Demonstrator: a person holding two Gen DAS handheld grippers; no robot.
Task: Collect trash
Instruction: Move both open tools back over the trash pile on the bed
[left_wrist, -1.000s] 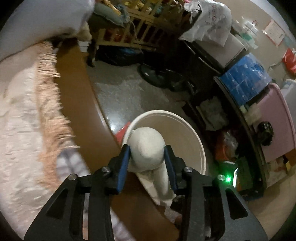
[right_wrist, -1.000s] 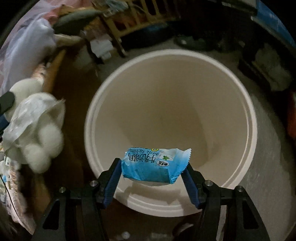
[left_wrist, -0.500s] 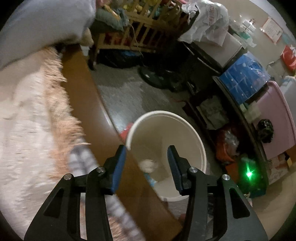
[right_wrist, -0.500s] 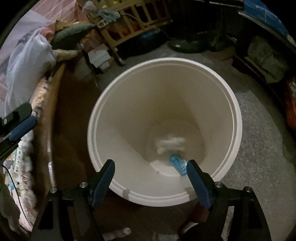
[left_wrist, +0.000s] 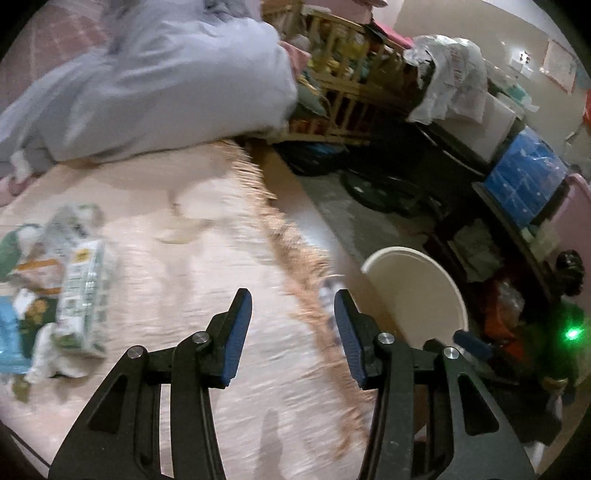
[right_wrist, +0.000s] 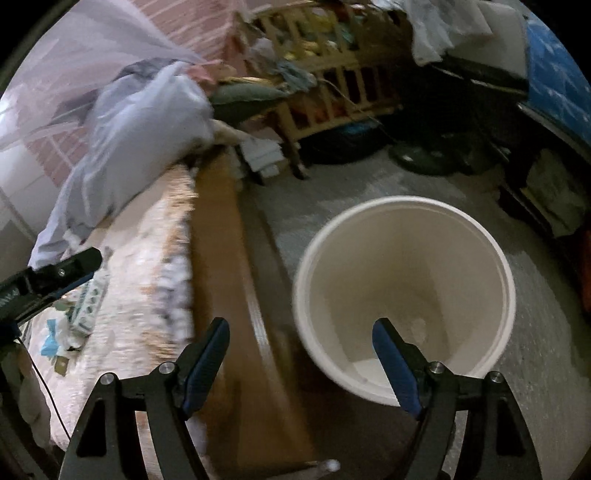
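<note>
Two grippers, both spread and empty: the left gripper hangs over a pink fringed blanket, the right gripper beside the rim of a white bin standing on the floor against the bed's wooden edge. Pale scraps lie at the bin's bottom, so part of the collecting looks done. Remaining trash, a blurred heap of crumpled printed wrappers in green, white and blue, lies on the blanket, well apart from the bin.
</note>
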